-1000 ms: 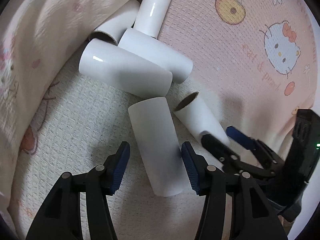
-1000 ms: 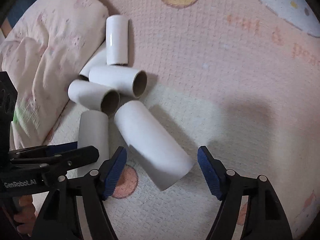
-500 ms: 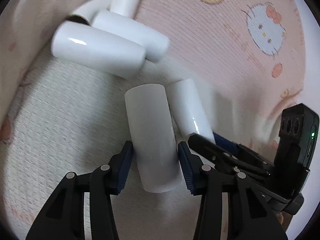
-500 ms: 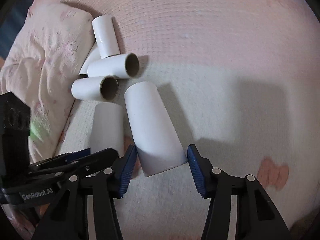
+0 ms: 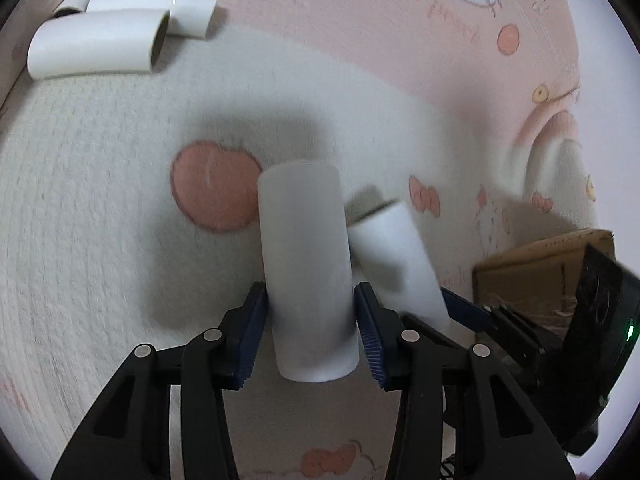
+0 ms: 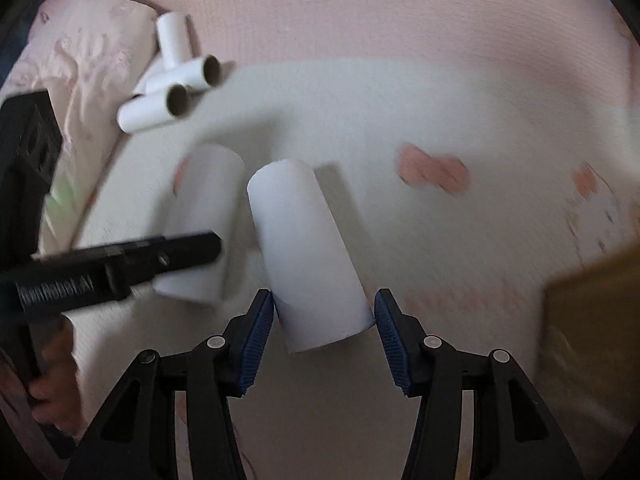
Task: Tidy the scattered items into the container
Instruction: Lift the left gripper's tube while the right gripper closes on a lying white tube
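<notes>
Pink cartoon-print blanket (image 5: pixel 100 240) underneath; four loose white tubes (image 5: pixel 94 44) far left; left gripper (image 5: pixel 310 330) clamped on white tube (image 5: pixel 304 264); right gripper (image 6: pixel 324 330) grips second tube (image 6: pixel 308 256); cardboard box (image 5: pixel 532 276) at right.

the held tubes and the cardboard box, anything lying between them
Nothing: in the left wrist view, only bare blanket separates the two held tubes from the cardboard box.

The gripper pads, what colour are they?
Dark blue, ribbed pads on black fingers; clearest in the left wrist view.
</notes>
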`<move>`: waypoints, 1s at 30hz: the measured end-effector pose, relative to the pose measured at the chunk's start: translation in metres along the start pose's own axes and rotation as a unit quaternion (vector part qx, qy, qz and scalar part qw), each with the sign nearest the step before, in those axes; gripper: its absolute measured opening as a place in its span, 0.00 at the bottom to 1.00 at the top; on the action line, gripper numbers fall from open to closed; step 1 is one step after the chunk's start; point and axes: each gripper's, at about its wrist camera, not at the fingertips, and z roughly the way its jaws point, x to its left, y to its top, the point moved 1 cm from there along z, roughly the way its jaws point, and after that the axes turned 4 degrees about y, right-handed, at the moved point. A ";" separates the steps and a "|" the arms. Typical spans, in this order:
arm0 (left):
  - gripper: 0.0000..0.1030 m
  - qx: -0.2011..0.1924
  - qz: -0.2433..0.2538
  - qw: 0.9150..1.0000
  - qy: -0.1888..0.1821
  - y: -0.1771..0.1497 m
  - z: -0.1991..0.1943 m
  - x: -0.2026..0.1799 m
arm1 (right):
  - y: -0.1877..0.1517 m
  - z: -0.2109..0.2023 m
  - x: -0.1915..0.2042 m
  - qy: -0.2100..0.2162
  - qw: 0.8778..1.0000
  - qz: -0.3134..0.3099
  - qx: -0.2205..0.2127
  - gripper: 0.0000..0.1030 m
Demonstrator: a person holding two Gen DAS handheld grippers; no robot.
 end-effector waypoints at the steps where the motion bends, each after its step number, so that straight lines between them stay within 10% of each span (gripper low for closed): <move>1: 0.47 0.006 0.006 1.000 0.006 -0.003 0.000 -0.002 | -0.006 -0.003 -0.005 0.000 1.000 0.009 0.003 0.49; 17: 0.47 0.106 0.090 0.965 0.222 -0.044 -0.011 -0.014 | -0.037 -0.005 -0.008 0.001 0.991 0.054 0.120 0.52; 20: 0.47 0.103 0.084 0.969 0.210 -0.044 -0.019 -0.010 | -0.032 -0.006 -0.005 -0.008 0.992 0.054 0.116 0.70; 30: 0.49 0.113 0.020 0.982 0.149 -0.024 -0.024 0.015 | 0.000 0.009 0.001 -0.049 0.991 0.014 0.121 0.72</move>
